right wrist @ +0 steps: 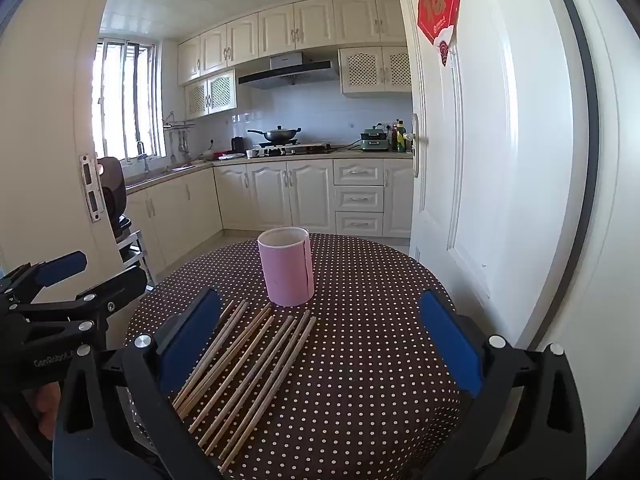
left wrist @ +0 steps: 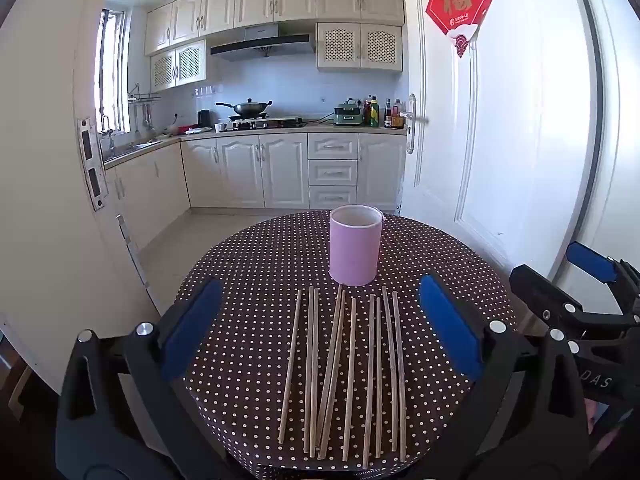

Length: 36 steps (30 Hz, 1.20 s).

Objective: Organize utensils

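1. Left wrist view, nearest item: left gripper, black frame with blue pads, jaws spread wide, nothing between them but open air above the table. It hovers over the near end of the chopsticks and touches none.
2. Same view: chopsticks, ten or so wooden sticks, lying flat side by side on the polka-dot tablecloth, roughly parallel, far tips pointing toward the holder.
3. Same view: pink cylindrical holder, upright, just beyond the sticks' far tips, apparently empty as far as the rim shows.
4. Same view: right gripper, partly visible at the right edge, off to the side of the table.
5. Right wrist view, nearest item: right gripper, jaws fully apart, holding nothing, over bare cloth to the right of the sticks.
6. Same view: chopsticks lie diagonally at lower left; holder stands beyond them; left gripper at the left edge.
7. Progress, judged: nothing yet stowed; every visible stick remains to be lifted and placed in the holder.
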{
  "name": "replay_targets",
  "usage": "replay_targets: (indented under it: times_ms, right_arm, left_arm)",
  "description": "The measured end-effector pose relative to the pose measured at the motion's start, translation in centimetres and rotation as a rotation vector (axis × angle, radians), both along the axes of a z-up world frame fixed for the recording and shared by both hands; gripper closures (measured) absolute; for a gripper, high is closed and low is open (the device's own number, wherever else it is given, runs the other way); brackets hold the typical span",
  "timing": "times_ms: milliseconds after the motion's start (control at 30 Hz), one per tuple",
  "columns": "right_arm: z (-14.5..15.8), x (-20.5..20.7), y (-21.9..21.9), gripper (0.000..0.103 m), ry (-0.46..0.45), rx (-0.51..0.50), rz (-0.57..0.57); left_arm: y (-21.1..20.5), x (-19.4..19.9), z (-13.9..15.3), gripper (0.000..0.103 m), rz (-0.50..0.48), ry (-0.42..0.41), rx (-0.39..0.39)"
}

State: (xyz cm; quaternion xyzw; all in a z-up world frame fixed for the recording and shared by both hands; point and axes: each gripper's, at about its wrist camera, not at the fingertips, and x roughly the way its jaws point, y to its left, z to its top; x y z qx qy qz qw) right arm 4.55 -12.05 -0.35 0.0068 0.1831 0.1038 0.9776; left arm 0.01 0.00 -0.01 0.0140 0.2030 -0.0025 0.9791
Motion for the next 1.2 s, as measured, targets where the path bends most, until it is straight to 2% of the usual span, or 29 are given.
replay_targets:
  times_ms: [400, 1200]
  right_arm:
    - [-0.7, -0.1, 1.2, 0.007, 0.007, 0.013, 0.012]
    - [-0.6, 0.1, -0.2, 0.007, 0.02, 0.034, 0.027]
  left_arm:
    - [-0.9, -0.2, 0.0, 0.006, 0.009, -0.002, 0.006]
    - [-0.4, 0.0, 0.2, 0.006, -0.003, 0.006, -0.003]
